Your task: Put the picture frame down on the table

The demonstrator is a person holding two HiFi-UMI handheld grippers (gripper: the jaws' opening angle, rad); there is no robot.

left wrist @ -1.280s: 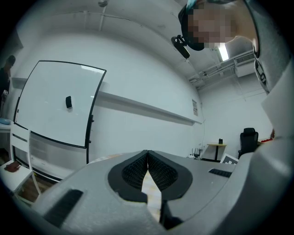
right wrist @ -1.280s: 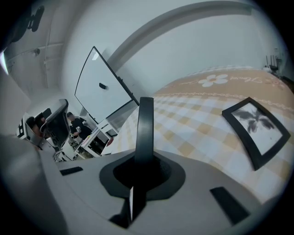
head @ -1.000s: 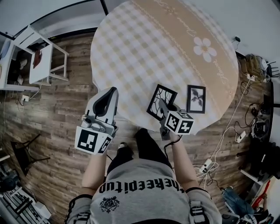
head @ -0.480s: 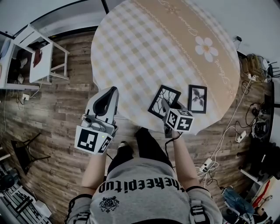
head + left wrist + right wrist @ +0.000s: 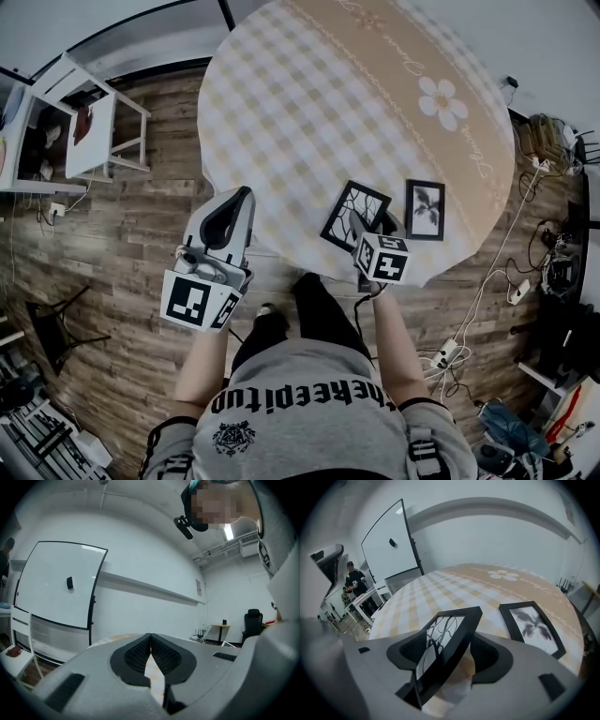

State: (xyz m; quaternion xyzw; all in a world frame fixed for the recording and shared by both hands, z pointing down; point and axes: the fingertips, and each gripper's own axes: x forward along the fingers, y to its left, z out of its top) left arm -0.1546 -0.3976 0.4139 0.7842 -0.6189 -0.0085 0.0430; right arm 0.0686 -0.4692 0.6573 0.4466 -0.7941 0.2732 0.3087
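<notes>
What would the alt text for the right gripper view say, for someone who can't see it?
The right tool grips a black picture frame with a branch drawing, holding it tilted over a round table covered in a checked cloth. A second frame lies flat on the table to its right, and a whiteboard stands behind.

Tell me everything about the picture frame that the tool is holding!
The picture frame is black and rectangular, with a white picture of dark, curly branch lines inside. The right tool is shut on its near side, so it stands tilted, not lying flat. It is by the near edge of the checked table, beside another black frame that lies flat.
</notes>
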